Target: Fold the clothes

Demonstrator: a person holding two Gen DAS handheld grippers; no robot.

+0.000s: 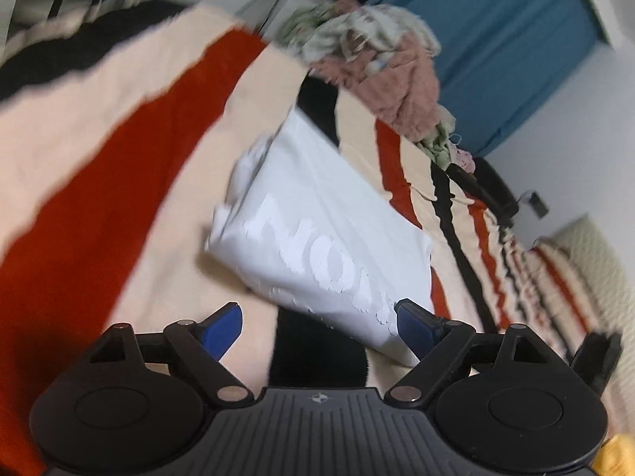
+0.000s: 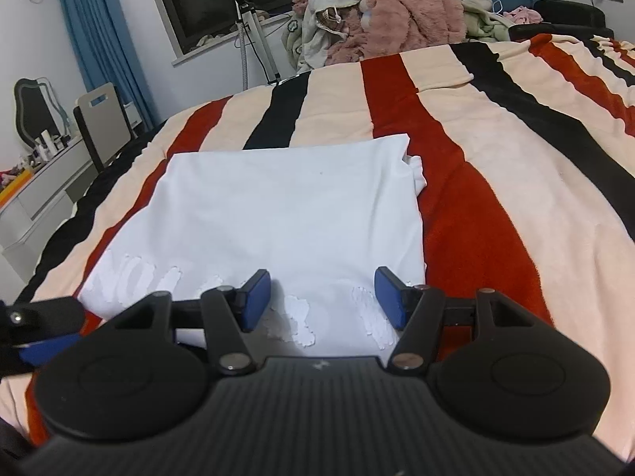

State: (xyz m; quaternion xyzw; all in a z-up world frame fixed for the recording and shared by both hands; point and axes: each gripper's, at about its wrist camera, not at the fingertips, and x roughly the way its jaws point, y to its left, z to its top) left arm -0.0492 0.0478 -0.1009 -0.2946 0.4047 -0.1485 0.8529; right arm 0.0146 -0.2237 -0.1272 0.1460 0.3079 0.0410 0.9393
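Fabric fills most of what we see: a white folded T-shirt with raised white lettering [image 2: 278, 214] lies flat on a striped fleece blanket of cream, red and black bands [image 2: 496, 166] that covers the bed. In the right wrist view our right gripper [image 2: 322, 297] hovers low over the shirt's near edge, its blue-padded fingers [image 2: 254, 301] spread apart with the lettering showing between them; we cannot tell whether they touch the cloth. At the lower left of that view our left gripper [image 2: 35, 333] sits just beside the shirt's near left corner. In the left wrist view, which is tilted and blurred, our left gripper [image 1: 319, 327] is also spread wide and holds nothing, with the shirt [image 1: 317, 230] just ahead of its fingers. Beyond the blanket's far edge we see a heap of pink fluffy and pale green unfolded clothes [image 2: 389, 12]. Blue curtains [image 2: 99, 35] hang by the window, and a grey tripod stand [image 2: 254, 39] rises near them.
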